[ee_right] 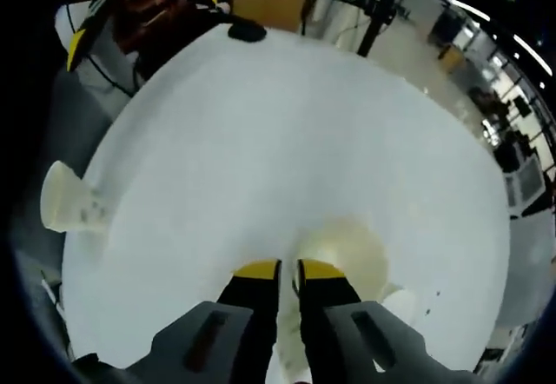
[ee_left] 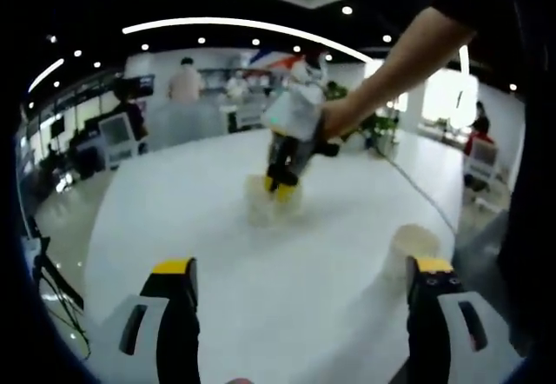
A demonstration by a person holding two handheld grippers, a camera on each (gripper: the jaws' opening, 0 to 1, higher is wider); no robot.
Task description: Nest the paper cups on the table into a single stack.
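Right gripper view: jaws pinch a cream paper cup [ee_right: 347, 249].

Beyond my white round surface [ee_left: 217, 219] I see people [ee_left: 185, 80] standing at the far wall, a monitor [ee_left: 115, 132] on the left, and a curved ceiling light strip [ee_left: 243, 26].

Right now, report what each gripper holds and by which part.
The right gripper pinches a paper cup by its rim. The left gripper holds nothing, jaws wide apart.
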